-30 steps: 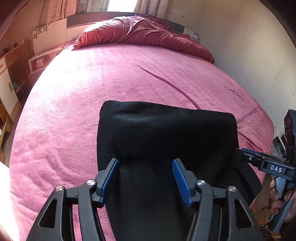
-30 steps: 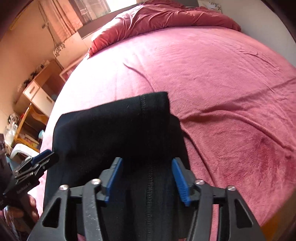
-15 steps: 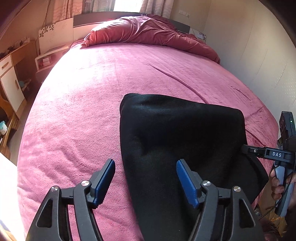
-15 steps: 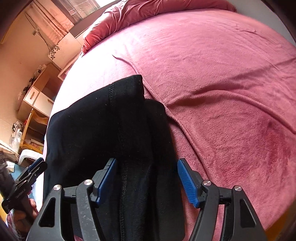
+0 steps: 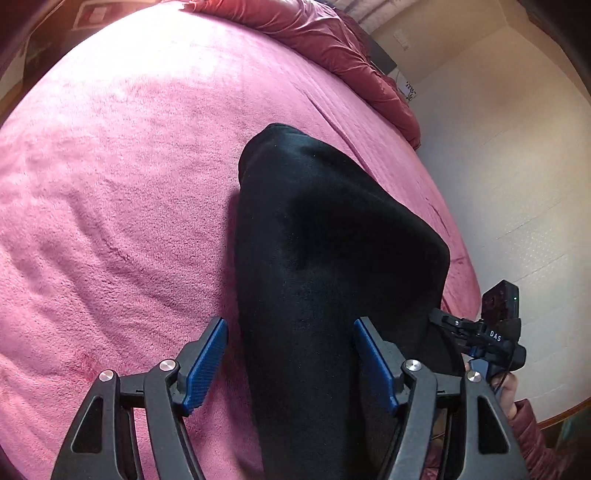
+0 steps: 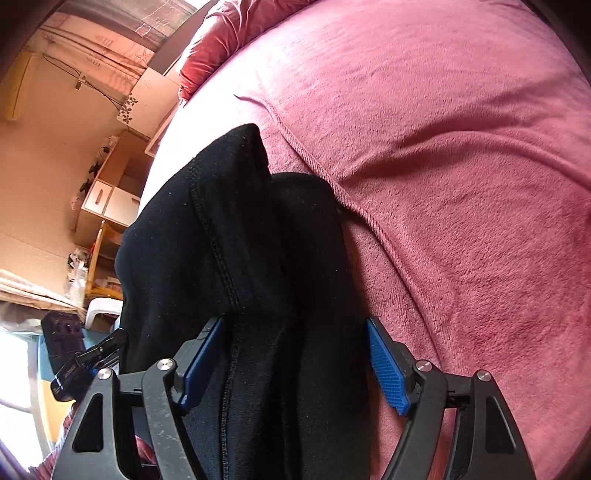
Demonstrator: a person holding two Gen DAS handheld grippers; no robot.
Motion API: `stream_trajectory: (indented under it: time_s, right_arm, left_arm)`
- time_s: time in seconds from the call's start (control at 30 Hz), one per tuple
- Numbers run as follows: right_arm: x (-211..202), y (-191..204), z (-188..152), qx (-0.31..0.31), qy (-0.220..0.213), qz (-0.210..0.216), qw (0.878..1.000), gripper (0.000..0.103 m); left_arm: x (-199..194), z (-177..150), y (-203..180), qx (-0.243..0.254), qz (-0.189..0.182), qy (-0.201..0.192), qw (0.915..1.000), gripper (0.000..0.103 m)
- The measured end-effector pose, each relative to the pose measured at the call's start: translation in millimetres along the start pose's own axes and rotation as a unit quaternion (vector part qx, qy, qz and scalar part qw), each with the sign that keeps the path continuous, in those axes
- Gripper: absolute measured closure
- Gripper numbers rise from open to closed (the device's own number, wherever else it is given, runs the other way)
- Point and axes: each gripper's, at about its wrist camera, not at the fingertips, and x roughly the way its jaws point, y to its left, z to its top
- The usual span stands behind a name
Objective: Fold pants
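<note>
Now that both tools have let go of the cloth, the black pants [image 5: 332, 266] lie on the pink bed [image 5: 122, 192] as a compact folded bundle, near the foot edge where the person stands. A second ago each tool sat low and square over the bundle, blue pads just above the fabric; since then both have tipped and swung outward, so the bundle looks skewed in each wrist view and more of the room shows around it.

The left tool [image 5: 290, 363] is spread wide, its two blue pads astride the near end of the bundle with clear gaps to the cloth, gripping nothing. The right tool [image 6: 293, 363] is just as wide: one pad sits close beside the stitched seam of the upper layer, the other stands off over the blanket, and I can't tell whether that near pad brushes the fabric. From the left wrist view the right tool [image 5: 476, 336] hangs off the bundle's far corner, apart from it.

In the right wrist view the upper layer stops short of the lower one, so the stack is stepped rather than flush. To my eye the folding is essentially done, leaving at most a little squaring up. The rumpled red duvet [image 5: 314, 33] stays heaped by the headboard, well apart.
</note>
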Motion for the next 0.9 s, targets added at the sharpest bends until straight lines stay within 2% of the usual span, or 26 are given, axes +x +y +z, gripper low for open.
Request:
stream_trajectory:
  time_s: [0.1, 0.2, 0.23, 0.37, 0.53, 0.7, 0.9]
  right_arm:
    - [3.5, -4.7, -0.4, -0.002, 0.006, 0.015, 1.000, 0.027]
    - [7.1, -2.1, -1.5, -0.019, 0.011, 0.015, 1.000, 0.036]
    - [6.6, -1.3, -2.5, -0.022, 0.011, 0.016, 1.000, 0.041]
    - [0.6, 5.5, -3.3, -0.026, 0.007, 0.030, 0.999, 0.057]
    - [-15.0, 33.7, 1.9, -0.059, -0.001, 0.045, 0.997, 0.061]
    - [-3.4, 74.5, 30.6, -0.092, -0.009, 0.070, 0.993, 0.061]
    - [44.8, 134.5, 83.5, -0.115, -0.009, 0.081, 0.990, 0.061]
  left_arm:
    - [7.6, -0.1, 6.0, -0.019, -0.024, 0.018, 0.9994, 0.039]
    - [17.6, -1.1, 10.7, -0.048, -0.056, 0.042, 0.9964, 0.044]
    - [17.6, -1.4, 7.5, -0.047, -0.060, 0.042, 0.9962, 0.045]
    - [12.3, -3.7, -1.5, -0.025, -0.076, 0.028, 0.9964, 0.061]
    - [-13.9, -0.6, -12.2, -0.009, -0.105, -0.001, 0.9944, 0.064]
    - [-49.0, 22.5, -10.3, 0.009, -0.091, -0.047, 0.9947, 0.064]
    - [-74.2, 72.4, 13.4, 0.000, -0.046, -0.089, 0.9950, 0.064]
